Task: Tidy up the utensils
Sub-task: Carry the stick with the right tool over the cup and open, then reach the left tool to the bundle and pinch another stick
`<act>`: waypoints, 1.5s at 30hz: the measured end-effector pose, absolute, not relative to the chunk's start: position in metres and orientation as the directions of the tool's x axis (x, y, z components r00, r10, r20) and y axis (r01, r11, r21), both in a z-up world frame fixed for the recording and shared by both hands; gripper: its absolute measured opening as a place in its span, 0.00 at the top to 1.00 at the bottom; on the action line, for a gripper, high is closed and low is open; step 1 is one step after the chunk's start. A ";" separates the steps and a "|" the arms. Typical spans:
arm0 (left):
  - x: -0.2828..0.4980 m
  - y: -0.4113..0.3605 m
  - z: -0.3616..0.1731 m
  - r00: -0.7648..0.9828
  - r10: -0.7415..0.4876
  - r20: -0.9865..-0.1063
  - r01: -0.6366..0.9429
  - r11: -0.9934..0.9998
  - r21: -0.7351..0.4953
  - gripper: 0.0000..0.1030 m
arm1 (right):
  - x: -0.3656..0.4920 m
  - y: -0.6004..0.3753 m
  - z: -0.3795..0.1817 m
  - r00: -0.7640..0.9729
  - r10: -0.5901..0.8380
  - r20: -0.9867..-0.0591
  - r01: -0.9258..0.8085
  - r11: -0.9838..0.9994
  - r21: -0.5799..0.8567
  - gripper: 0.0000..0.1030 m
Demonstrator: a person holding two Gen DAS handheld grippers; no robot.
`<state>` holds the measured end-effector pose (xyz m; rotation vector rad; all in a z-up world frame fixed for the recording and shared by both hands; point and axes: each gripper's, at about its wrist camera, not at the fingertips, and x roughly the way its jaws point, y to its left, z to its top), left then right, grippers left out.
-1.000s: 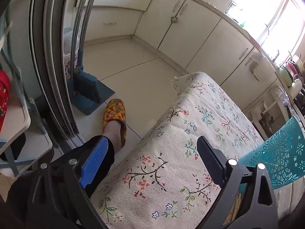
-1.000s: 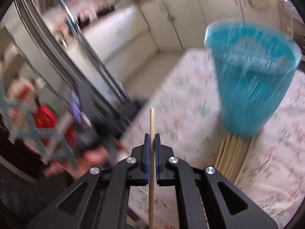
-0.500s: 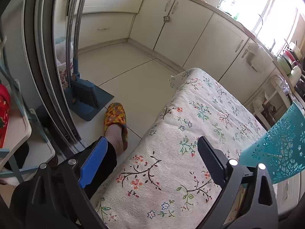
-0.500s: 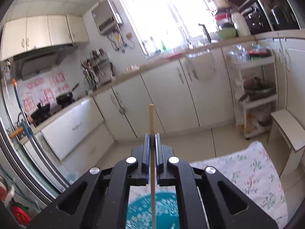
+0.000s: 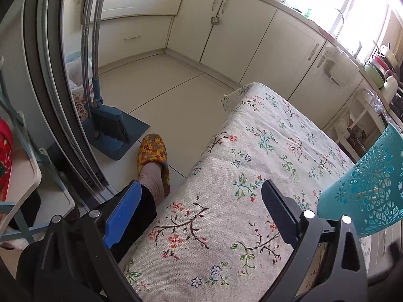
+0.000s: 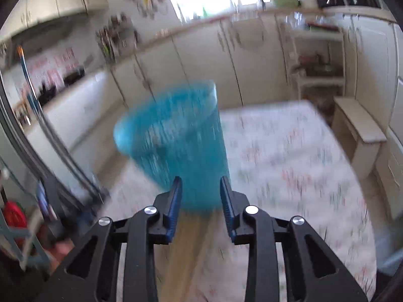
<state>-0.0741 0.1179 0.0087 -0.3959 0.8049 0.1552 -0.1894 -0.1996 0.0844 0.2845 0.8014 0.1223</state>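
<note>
My left gripper (image 5: 200, 202) sits low in the left wrist frame with its jaws spread wide and nothing between them, while my right gripper (image 6: 200, 191), bottom centre of its blurred frame, is parted and empty too.

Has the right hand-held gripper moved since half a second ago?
Yes. The right hand-held gripper tipped down: the teal holder now sits higher against the cabinets, and its jaws have opened.

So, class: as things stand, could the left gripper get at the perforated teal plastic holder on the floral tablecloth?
Probably yes: the left gripper is open, and the perforated teal plastic holder stands just beyond its right side, with only bare floral tablecloth nearby.
</note>
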 end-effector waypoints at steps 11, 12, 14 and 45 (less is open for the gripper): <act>-0.072 0.103 0.011 0.684 -0.005 -0.729 -0.231 0.947 -0.223 0.10 | -0.168 -0.169 0.028 0.579 0.162 -0.799 -0.005 0.981 0.196 0.84; -0.071 0.102 0.011 0.681 -0.009 -0.732 -0.223 0.950 -0.219 0.10 | -0.169 -0.169 0.026 0.578 0.160 -0.800 -0.009 0.982 0.190 0.87; -0.069 0.099 0.010 0.673 -0.019 -0.739 -0.207 0.955 -0.213 0.09 | -0.173 -0.171 0.025 0.569 0.166 -0.805 -0.029 0.983 0.182 0.91; -0.120 -0.057 0.009 0.527 -0.087 -0.845 0.227 0.973 0.041 0.12 | -0.213 -0.216 0.024 0.589 0.282 -0.758 -0.013 0.940 0.340 0.92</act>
